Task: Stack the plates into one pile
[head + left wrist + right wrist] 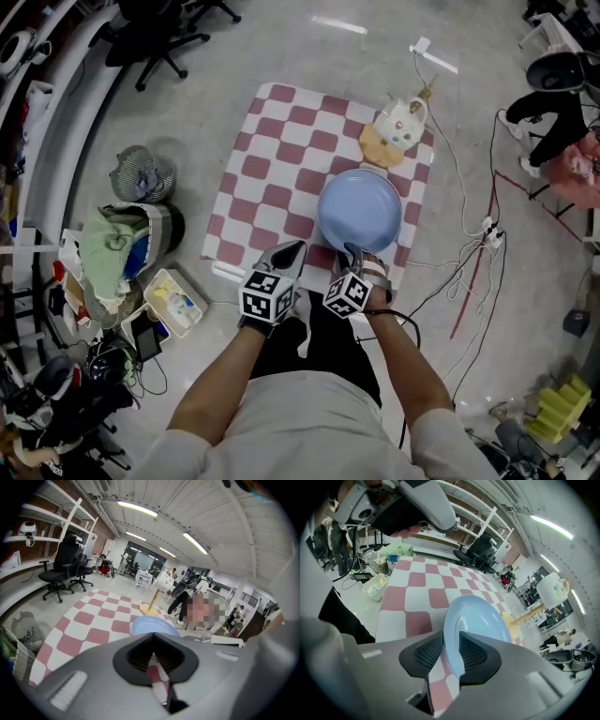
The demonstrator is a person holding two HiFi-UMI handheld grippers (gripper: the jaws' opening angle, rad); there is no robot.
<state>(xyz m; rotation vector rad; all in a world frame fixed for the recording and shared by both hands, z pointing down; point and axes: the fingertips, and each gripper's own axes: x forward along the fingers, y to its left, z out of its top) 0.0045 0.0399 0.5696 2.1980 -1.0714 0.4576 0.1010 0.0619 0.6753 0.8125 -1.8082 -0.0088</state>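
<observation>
A light blue plate (359, 216) is over the near right part of the red-and-white checkered mat (272, 164). My right gripper (354, 253) is shut on its near rim; in the right gripper view the blue plate (476, 620) runs edge-on between the pads of the right gripper (451, 656). A yellow plate (380, 147) lies at the mat's far right corner, with a white rounded toy (403, 122) on it. My left gripper (292, 251) is beside the right one at the mat's near edge. Seen in its own view, the left gripper (152, 656) is shut on nothing.
Left of the mat stand a fabric-filled basket (122, 248), a small fan (139, 173) and a clear plastic box (176, 302). Cables and a power strip (487, 228) lie right of the mat. Office chairs (159, 33) stand at the back; a seated person (562, 131) is far right.
</observation>
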